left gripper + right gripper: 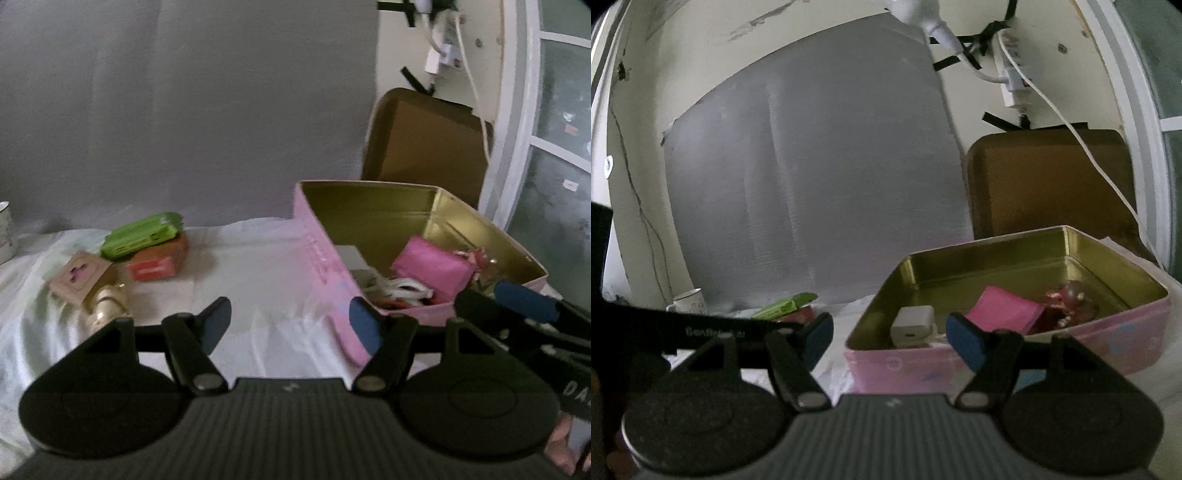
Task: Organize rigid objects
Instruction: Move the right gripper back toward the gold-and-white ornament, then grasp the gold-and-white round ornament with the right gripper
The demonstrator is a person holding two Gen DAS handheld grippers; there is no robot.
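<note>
Nearest, both the left gripper (pixel 290 326) and right gripper (pixel 890 338) gape wide and empty, lettering on them too blurred to read, while further right the pink tin (pixel 997 365) holds a pink pouch (pixel 1004 308), white charger (pixel 911 325) and figurine (pixel 1067 301).

Your pink tin (pixel 1008 363) looks like metal, its inside a glossy gold. The cloth (pixel 251 280) over the table is white, soft and wrinkled. The green case (pixel 142 236) has a plastic sheen; the perfume bottle's cap (pixel 105 304) is shiny gold. Both tools carry matt black plastic bodies.
</note>
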